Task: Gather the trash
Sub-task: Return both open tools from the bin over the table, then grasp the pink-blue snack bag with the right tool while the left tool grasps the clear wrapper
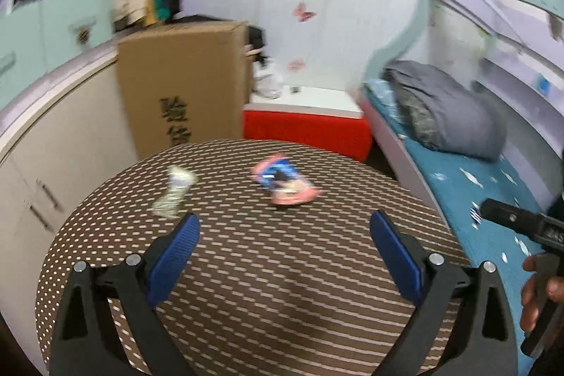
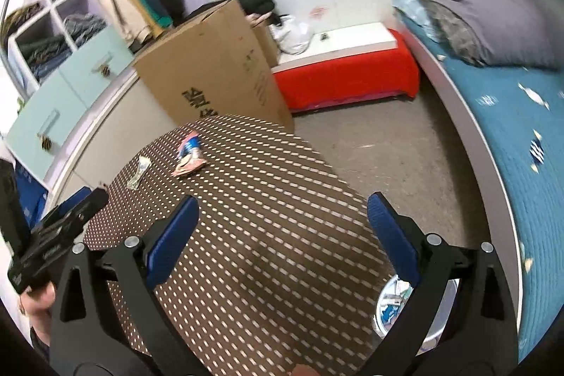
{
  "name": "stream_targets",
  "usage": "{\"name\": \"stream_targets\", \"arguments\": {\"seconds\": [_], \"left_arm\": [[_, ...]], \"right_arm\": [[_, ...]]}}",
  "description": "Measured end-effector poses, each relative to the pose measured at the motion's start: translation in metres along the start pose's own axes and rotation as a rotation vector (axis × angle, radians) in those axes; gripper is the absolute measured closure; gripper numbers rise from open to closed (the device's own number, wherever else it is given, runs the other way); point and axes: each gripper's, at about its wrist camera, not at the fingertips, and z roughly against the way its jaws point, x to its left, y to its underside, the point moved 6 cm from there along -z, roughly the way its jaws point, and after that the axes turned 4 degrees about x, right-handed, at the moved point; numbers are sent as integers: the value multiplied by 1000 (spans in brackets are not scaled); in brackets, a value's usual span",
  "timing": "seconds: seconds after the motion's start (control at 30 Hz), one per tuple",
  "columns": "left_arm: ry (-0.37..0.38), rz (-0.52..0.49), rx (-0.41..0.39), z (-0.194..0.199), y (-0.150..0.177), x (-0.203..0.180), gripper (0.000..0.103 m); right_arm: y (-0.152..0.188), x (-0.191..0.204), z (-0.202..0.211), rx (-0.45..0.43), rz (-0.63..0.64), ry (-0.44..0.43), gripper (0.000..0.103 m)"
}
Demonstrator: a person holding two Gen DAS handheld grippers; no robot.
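Holding both grippers wide apart over the bench (image 1: 282,288), nothing in either. Left gripper (image 1: 284,228) points at two trash pieces: red-blue wrapper (image 1: 283,182) dead ahead, pale crumpled wrapper (image 1: 174,191) to its left, apart from each other. Both motion-blurred, print unreadable. Right gripper (image 2: 282,210) sits farther back, above the bench's near right edge. Bin (image 2: 394,305) on the floor beside the bench, mostly hidden behind my right finger; contents hard to make out. Box (image 1: 183,83) stands behind the bench.

glossy crinkled wrapper (image 1: 283,183) on matt woven tablecloth (image 1: 246,270)
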Motion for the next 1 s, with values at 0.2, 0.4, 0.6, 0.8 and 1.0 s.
{"name": "stream_targets", "arguments": {"seconds": [0.2, 0.4, 0.6, 0.8, 1.0], "left_arm": [[-108, 45, 49, -41, -9, 64, 8], [-160, 43, 108, -81, -14, 99, 8], [-154, 41, 150, -108, -19, 116, 8], [-133, 29, 203, -126, -20, 117, 12], [-119, -67, 208, -129, -19, 96, 63]], "right_arm": [[-12, 41, -52, 55, 84, -26, 9], [-24, 80, -102, 109, 163, -53, 9], [-31, 108, -140, 154, 228, -75, 9], [-37, 130, -168, 169, 288, -62, 9], [-33, 144, -195, 210, 355, 6, 60]]}}
